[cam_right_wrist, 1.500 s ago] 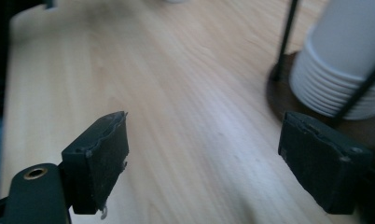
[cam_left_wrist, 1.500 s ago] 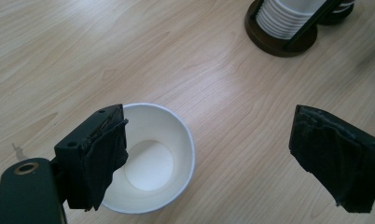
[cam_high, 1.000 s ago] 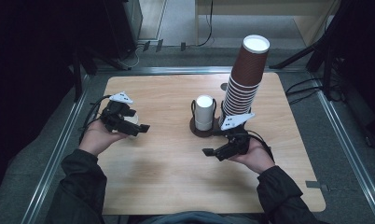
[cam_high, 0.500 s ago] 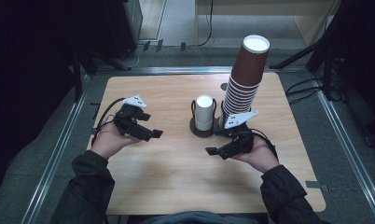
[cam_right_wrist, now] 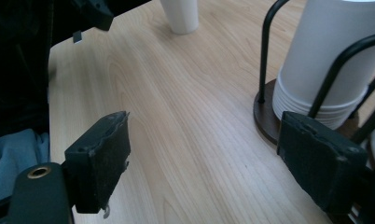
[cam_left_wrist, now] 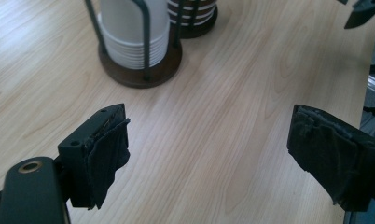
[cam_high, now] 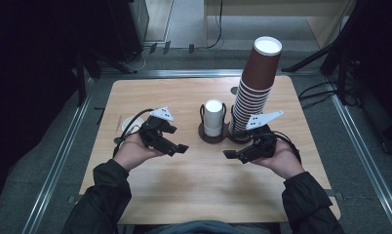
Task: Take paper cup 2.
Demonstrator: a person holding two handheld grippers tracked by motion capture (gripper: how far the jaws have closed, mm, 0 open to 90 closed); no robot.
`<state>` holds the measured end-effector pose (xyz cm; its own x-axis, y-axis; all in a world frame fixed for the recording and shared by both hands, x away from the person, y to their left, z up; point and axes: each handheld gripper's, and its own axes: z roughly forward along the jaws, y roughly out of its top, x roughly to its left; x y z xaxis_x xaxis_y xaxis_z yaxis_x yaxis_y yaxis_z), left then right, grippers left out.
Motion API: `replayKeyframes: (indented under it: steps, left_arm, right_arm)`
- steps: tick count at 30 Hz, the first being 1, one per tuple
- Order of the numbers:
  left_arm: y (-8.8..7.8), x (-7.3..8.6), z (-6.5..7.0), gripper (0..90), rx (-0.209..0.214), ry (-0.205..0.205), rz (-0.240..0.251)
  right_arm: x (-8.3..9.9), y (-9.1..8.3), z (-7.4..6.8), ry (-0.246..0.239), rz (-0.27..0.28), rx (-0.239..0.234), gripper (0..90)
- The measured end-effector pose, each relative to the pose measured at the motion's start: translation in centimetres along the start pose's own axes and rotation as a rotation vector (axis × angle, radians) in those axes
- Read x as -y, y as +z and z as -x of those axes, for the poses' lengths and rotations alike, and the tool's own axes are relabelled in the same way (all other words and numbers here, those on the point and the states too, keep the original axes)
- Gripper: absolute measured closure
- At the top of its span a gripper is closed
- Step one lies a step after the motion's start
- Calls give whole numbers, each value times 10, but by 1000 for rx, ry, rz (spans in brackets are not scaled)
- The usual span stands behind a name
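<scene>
I am bringing both empty grippers, left and right, jaws apart, toward the white cups just left of the brown stack; light, crushable paper, best pinched gently at the sidewall.

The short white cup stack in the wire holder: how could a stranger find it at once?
Start at the wooden table and look to its middle. Two cup stacks stand there side by side on dark round bases. The white cup stack is the low one inside black wire loops; the tall brown cup stack towers at its right.

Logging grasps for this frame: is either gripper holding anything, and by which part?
Nothing is held. The left gripper and right gripper both have open, empty jaws over bare table.
</scene>
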<state>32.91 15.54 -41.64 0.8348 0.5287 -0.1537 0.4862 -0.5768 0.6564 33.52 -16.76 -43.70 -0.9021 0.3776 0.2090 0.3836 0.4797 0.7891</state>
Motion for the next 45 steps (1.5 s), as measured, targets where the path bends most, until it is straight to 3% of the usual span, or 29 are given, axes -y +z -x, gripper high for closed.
replayKeyframes:
  steps: [6,12,17,24,32,45]
  left_arm:
    - [11,-1,6,125,10,25,-13]
    - [14,-2,10,125,11,29,-13]
    - [14,-2,11,130,3,45,-8]
    - [14,0,8,130,18,32,-10]
    - [18,2,9,131,42,25,-24]
    - [29,1,16,130,68,56,-56]
  right_arm:
    - [-6,-15,2,-18,-11,39,194]
    - [-20,-39,3,-26,5,62,202]
    - [-32,-63,5,-62,5,96,210]
    - [-50,-92,5,-76,-17,111,217]
    - [-63,-121,7,-71,-17,149,216]
    - [-79,-153,28,-42,29,224,207]
